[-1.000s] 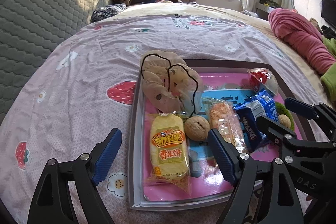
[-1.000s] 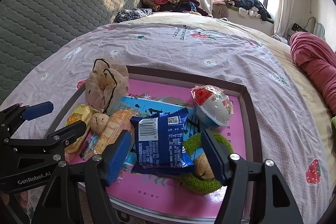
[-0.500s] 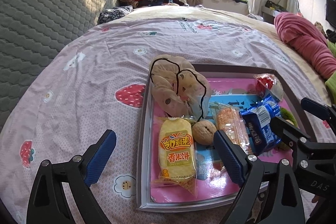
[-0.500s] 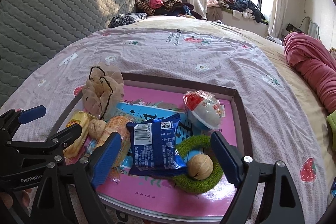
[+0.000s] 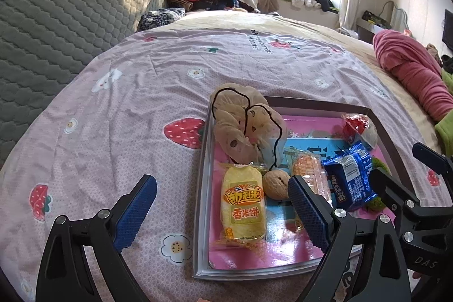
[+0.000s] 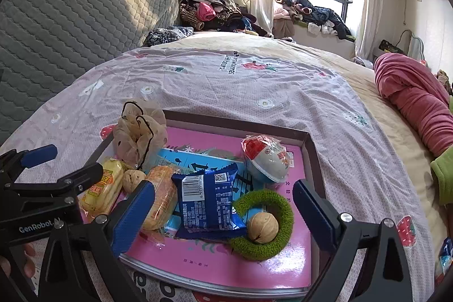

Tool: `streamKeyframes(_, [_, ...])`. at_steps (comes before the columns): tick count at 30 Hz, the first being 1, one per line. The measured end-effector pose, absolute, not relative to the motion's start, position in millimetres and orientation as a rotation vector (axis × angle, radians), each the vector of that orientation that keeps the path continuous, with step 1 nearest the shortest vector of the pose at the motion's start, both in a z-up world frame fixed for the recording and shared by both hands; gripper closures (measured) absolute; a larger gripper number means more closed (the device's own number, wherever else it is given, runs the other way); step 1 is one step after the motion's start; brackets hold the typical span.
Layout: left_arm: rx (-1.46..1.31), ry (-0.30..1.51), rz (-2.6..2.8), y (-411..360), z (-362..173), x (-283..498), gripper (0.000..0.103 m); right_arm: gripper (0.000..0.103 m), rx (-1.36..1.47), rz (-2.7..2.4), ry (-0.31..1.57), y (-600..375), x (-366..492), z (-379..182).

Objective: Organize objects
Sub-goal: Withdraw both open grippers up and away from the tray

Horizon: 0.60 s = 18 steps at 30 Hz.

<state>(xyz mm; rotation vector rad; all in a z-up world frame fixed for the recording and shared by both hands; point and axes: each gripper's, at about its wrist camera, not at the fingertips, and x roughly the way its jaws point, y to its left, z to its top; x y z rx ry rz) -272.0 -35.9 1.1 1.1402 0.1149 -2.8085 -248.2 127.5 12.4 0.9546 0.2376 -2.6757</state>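
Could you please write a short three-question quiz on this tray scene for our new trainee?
1. True or false: the walnut inside the green ring is the only walnut on the tray.
2. Which packet lies nearest the tray's left edge: A) blue packet, B) yellow packet, C) orange packet?
3. Fill in: the beige hair tie sits at the tray's far ____ corner.

Key: 1 false, a second walnut lies beside the yellow packet; 2 B; 3 left.
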Motion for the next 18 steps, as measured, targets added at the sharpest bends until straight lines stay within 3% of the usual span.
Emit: streamKeyframes(18, [1.147, 0.08, -2.802, -29, 13, -260, 0.009, 0.001, 0.968, -2.693, 0.24, 134, -234, 22])
